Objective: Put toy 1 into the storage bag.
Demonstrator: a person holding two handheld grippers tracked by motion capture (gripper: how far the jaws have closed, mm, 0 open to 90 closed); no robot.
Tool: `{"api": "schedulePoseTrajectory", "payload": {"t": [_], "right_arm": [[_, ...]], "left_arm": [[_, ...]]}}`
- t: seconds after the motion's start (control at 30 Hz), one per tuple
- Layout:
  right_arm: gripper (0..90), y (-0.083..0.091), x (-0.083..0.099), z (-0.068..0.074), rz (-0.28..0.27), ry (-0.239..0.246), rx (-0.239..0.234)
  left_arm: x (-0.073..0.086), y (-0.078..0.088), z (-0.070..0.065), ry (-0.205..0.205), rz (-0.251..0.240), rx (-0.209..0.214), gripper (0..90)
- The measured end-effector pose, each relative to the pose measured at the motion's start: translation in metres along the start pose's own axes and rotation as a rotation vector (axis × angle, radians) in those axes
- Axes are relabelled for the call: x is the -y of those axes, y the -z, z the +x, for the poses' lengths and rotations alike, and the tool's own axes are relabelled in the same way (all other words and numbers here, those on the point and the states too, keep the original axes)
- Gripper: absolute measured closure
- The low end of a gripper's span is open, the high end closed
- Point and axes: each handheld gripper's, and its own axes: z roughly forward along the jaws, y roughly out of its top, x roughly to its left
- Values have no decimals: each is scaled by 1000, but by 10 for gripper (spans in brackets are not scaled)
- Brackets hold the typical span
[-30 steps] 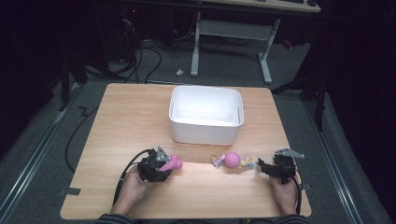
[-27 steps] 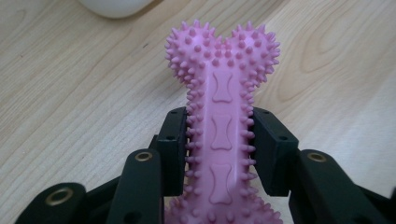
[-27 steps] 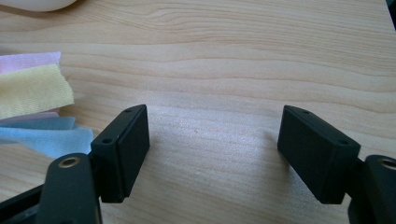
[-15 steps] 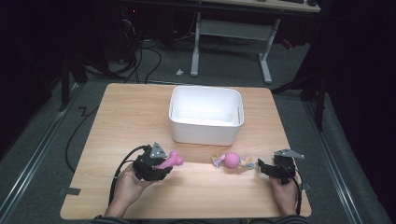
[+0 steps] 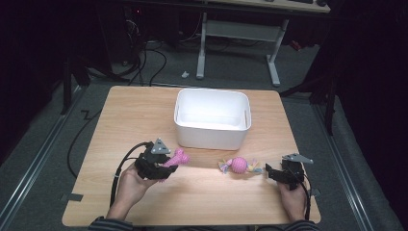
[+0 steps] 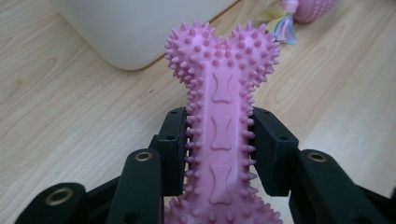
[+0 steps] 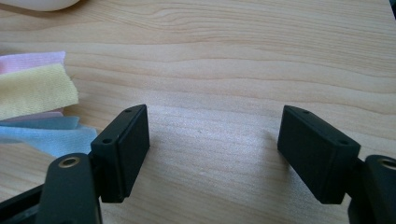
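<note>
L gripper (image 6: 219, 154) jaws clamped on pink spiky bone toy (image 6: 222, 98), near white bin (image 5: 211, 118). R gripper (image 7: 212, 149) jaws wide apart, empty, over tabletop (image 7: 243, 60) beside ribbon ball (image 5: 239, 165).

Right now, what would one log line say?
left gripper: shut on pink bone toy | right gripper: open, nothing between | white bin: behind

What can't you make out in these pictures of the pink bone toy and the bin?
- Bone toy: its near end is cut off by the bottom edge of the left gripper view.
- White bin: the near wall hides part of its floor in the high view.
- Ball toy: too small in the high view to read its texture.
</note>
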Motion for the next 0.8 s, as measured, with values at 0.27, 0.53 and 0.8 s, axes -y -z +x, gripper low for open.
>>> {"api": "schedulePoseTrajectory", "payload": {"t": [0.27,0.53,0.8], "right_arm": [[253,0,0,0,0,1,0],[254,0,0,0,0,1,1],[257,0,0,0,-2,0,0]], "left_arm": [[-9,13,3,29,-48,28,591],[-18,13,0,16,-22,11,590],[-27,13,2,35,-36,57,590]]}}
